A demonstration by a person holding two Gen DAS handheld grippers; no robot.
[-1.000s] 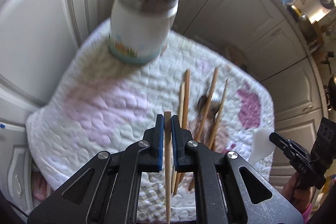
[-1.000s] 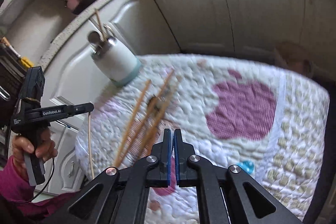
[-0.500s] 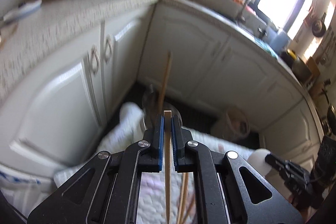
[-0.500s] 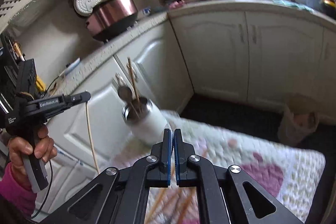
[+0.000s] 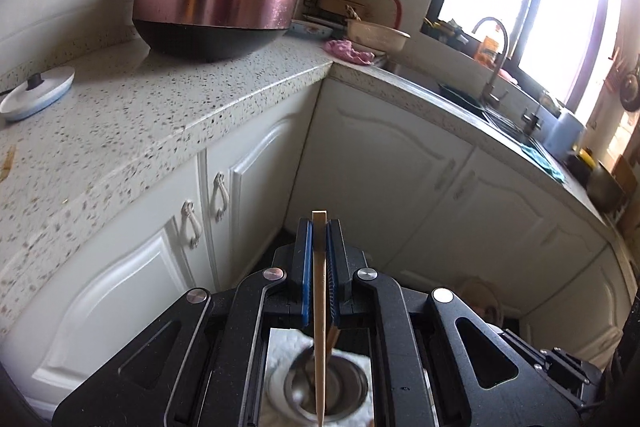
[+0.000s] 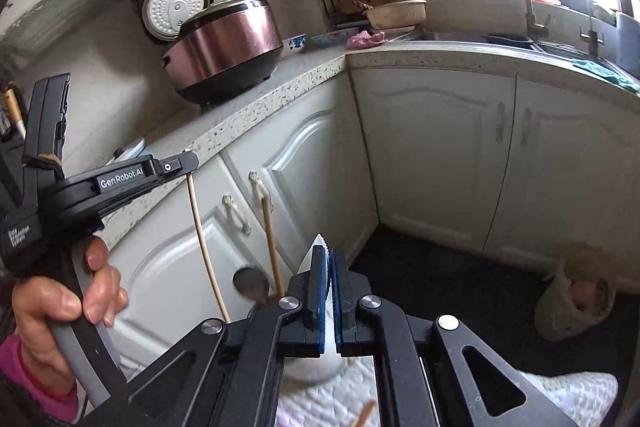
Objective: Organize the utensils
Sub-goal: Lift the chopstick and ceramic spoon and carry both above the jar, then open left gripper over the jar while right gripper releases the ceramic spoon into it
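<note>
Raised since earlier, pale wooden chopstick (image 5: 320, 303) hangs over holder (image 5: 326, 393).

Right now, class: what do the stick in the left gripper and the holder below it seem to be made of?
Chopstick: probably bamboo or wood, matt pale tan with a squared end. Utensil holder: its rim looks like brushed steel, grey and shiny; in the right wrist view its body is glossy white, perhaps ceramic or plastic. The left gripper clamps the chopstick.
</note>
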